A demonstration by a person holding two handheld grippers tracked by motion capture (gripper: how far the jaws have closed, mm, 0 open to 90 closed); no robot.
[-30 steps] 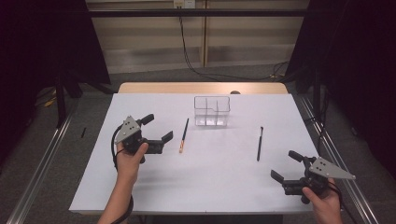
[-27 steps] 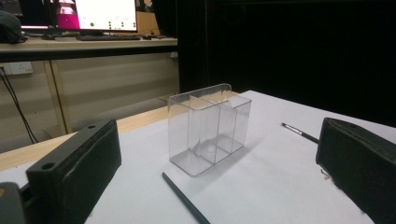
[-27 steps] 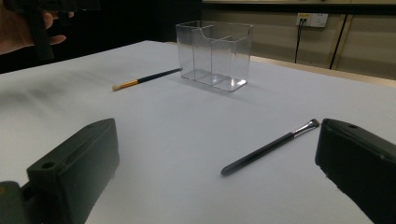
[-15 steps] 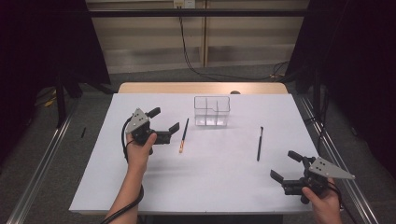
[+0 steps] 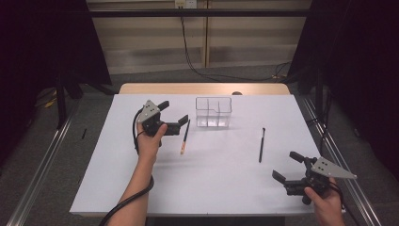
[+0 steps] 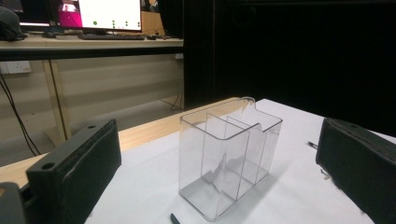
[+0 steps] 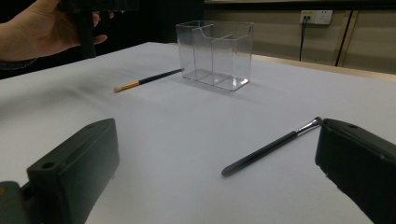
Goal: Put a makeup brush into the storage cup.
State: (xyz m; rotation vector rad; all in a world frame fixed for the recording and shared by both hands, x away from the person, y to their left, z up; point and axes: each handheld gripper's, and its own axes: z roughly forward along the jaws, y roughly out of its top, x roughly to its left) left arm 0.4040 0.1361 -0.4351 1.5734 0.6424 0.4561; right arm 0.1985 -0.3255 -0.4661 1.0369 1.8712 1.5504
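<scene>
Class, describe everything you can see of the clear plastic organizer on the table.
The organizer is a rectangular box of clear, colourless plastic, open at the top, with inner walls dividing it into compartments. All look empty. One top edge has a curved notch. It stands upright on the white table near the far edge, and nothing touches it. The gold-tipped brush lies just to its left, its dark end close to the box. The left gripper points toward it with jaws apart.
</scene>
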